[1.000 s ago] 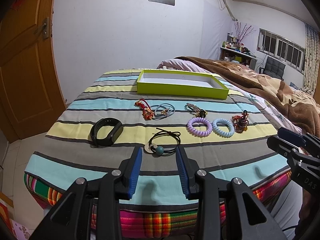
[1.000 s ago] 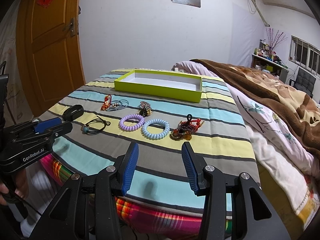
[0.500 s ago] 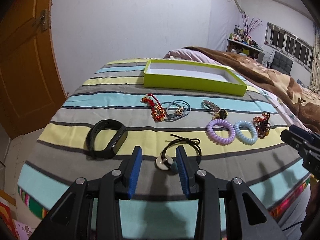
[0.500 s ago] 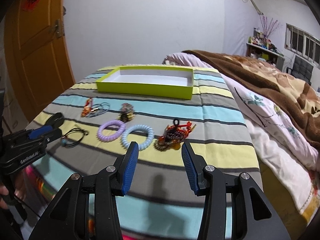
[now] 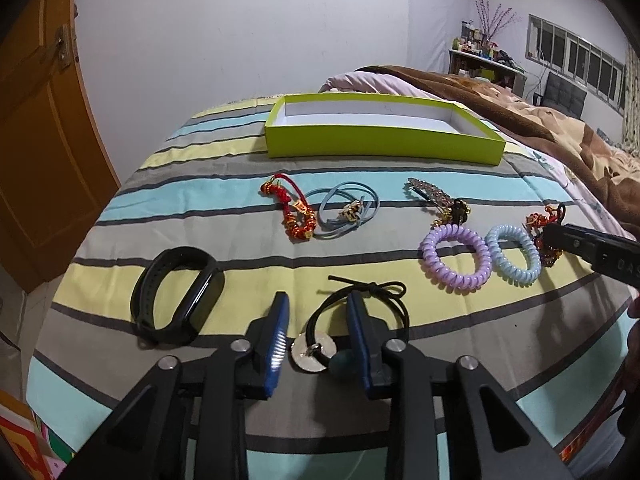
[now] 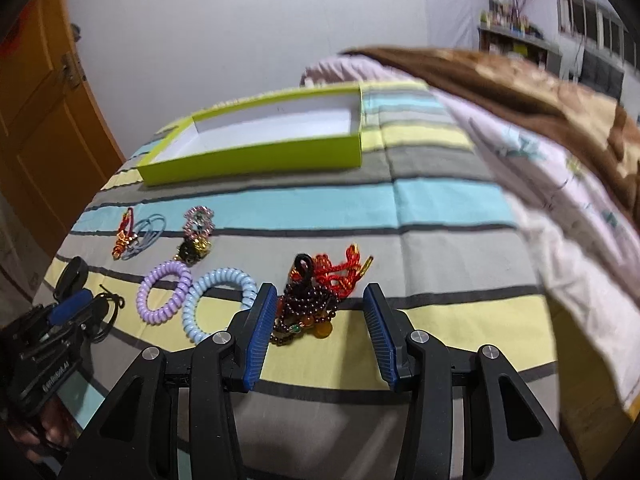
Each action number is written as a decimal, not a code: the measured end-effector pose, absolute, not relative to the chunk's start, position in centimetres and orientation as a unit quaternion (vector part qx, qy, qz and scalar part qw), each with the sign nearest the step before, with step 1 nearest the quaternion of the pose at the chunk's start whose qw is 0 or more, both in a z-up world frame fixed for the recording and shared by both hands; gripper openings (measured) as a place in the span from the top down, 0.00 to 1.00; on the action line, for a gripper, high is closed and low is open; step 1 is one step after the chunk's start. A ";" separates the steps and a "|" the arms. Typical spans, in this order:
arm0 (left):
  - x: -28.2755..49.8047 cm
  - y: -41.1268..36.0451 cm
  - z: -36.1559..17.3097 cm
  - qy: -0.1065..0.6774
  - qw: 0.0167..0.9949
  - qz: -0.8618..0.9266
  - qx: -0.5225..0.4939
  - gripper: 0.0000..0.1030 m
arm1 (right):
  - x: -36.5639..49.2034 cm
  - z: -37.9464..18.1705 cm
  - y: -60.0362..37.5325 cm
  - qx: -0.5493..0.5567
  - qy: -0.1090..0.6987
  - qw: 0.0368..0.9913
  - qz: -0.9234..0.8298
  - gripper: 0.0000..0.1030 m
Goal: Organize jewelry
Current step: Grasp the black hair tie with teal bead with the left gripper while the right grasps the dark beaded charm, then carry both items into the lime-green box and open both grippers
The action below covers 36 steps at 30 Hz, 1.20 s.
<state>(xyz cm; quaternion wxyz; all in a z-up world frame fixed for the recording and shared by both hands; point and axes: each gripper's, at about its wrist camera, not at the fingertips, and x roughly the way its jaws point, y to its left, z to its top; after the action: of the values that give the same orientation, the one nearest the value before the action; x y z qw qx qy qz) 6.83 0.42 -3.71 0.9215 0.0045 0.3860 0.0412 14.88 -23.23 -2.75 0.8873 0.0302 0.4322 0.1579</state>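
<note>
My left tool [image 5: 316, 336] has just been closing around the black hair tie [image 5: 362, 312] near the bed's [image 5: 200, 200] front edge, its disc and bead between pads not yet pressing. My right tool [image 6: 318, 320] stands released astride the dark beaded bracelet [image 6: 308, 312], its view blurred. The green box [image 5: 380, 142] sits far back, bare stripes between; black wristband [image 5: 176, 300] left.
</note>
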 end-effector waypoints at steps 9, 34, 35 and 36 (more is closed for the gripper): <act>6.7 0.0 -3.7 0.382 0.923 0.034 0.017 0.97 | 13.8 -2.2 -23.5 0.026 0.430 0.886 0.174 0.76; 8.1 0.7 3.0 0.312 0.950 -0.007 -0.018 0.98 | 13.2 4.3 -21.8 0.014 0.349 0.909 0.228 0.76; 8.5 0.7 3.3 0.309 0.951 -0.008 -0.019 0.98 | 13.5 4.4 -21.7 0.012 0.346 0.910 0.228 0.76; 8.9 0.8 3.5 0.306 0.952 -0.008 -0.019 0.98 | 14.0 4.7 -21.5 0.009 0.343 0.911 0.228 0.76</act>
<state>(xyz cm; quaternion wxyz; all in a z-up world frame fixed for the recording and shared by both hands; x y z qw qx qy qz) 8.90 0.75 3.53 0.9517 -0.0189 0.3063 -0.0080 14.05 -21.45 4.68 0.9111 0.0085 0.3433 0.2278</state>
